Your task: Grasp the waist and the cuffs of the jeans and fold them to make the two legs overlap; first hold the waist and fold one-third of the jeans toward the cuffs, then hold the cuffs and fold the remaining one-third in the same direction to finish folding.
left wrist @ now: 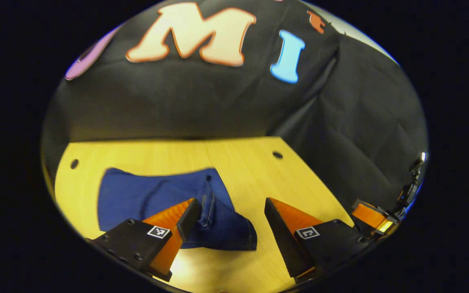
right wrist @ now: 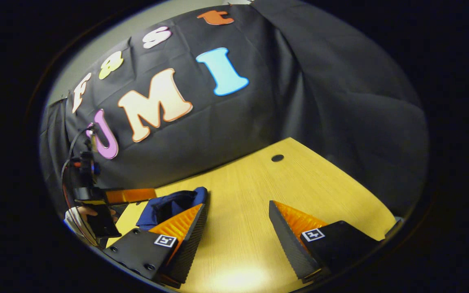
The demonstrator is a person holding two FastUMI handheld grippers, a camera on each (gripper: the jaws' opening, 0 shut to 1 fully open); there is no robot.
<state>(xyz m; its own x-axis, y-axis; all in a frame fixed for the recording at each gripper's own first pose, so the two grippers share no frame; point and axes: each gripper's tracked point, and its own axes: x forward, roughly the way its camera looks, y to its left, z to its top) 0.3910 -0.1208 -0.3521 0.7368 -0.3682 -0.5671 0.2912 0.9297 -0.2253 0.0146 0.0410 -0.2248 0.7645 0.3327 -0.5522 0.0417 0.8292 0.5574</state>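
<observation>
Your left hand-held gripper is spread wide, nothing between the fingers; it hovers over the near edge of the folded dark-blue denim jeans. The jeans lie flat on the yellow wood-grain worktop, left of centre in the left gripper view. Your right hand-held gripper is also spread wide and empty, over bare worktop, with the jeans just behind its left finger.

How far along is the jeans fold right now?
The jeans lie on the table as a compact blue bundle, so the folds look largely done. Nothing is in hand: left gripper and right gripper are open. Left: perhaps tidying the near corner.
</observation>
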